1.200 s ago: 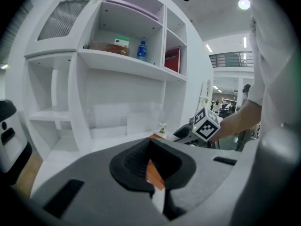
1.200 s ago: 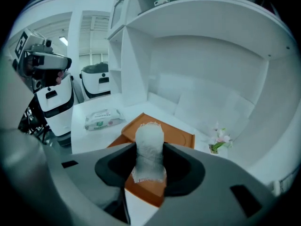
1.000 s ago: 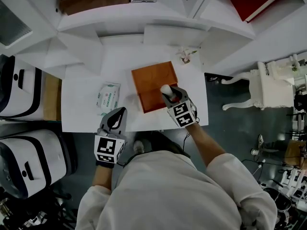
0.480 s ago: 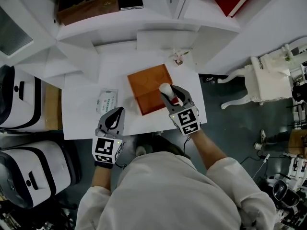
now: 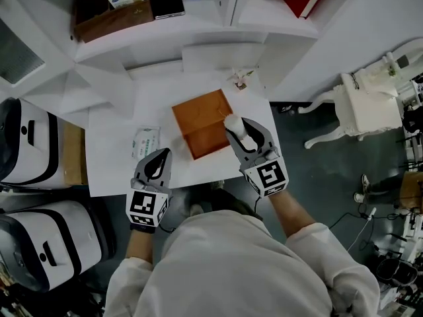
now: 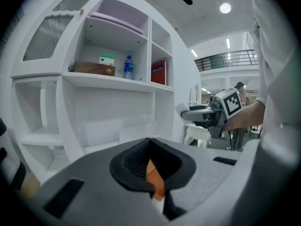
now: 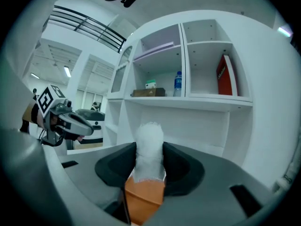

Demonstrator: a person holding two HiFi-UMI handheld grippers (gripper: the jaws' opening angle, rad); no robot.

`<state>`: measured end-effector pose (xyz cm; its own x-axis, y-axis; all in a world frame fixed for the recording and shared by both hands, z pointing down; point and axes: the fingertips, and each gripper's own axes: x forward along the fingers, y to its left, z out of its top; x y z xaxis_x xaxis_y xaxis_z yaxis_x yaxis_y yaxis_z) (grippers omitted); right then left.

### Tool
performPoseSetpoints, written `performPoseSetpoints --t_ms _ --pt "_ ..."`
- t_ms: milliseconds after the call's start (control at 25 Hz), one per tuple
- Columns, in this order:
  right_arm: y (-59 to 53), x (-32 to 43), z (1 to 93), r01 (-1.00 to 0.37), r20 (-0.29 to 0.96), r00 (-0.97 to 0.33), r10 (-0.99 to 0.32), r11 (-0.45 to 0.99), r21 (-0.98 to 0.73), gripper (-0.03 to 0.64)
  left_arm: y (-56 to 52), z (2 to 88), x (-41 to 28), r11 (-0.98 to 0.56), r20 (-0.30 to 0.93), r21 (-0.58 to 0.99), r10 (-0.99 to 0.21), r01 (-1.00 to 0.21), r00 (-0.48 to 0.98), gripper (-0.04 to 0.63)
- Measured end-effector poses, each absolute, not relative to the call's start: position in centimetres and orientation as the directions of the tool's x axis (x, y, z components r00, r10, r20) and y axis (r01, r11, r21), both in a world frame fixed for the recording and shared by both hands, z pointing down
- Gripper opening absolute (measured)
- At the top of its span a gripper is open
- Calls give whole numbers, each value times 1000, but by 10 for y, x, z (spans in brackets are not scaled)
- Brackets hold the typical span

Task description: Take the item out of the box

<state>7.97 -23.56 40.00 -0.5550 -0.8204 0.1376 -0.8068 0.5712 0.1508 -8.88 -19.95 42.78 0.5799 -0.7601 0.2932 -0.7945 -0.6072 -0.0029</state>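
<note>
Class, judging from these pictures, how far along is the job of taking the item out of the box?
Done: the box looks open, and the right gripper is shut on the white wrapped item. In hand: the item is held over the box. Left: carry it clear and set it on the table. The left gripper is shut and empty.

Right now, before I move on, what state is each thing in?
Right hand-held gripper: shut on the white item.
White item: held upright over the box.
Brown box: open, resting on the table.
Left hand-held gripper: shut, empty.
Tissue packet: lying flat on the table.
</note>
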Motion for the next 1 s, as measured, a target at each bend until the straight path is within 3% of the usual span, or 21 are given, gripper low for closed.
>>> performPoseSetpoints --t_ms 400,1000 --pt "-211 85 364 -816 22 -563 -826 560 142 184 -190 425 -84 -614 294 -13 -757 -789 584 6" --pt "-203 92 369 -814 19 -568 -823 565 134 183 -183 422 -78 -617 297 -28 -756 -786 583 6"
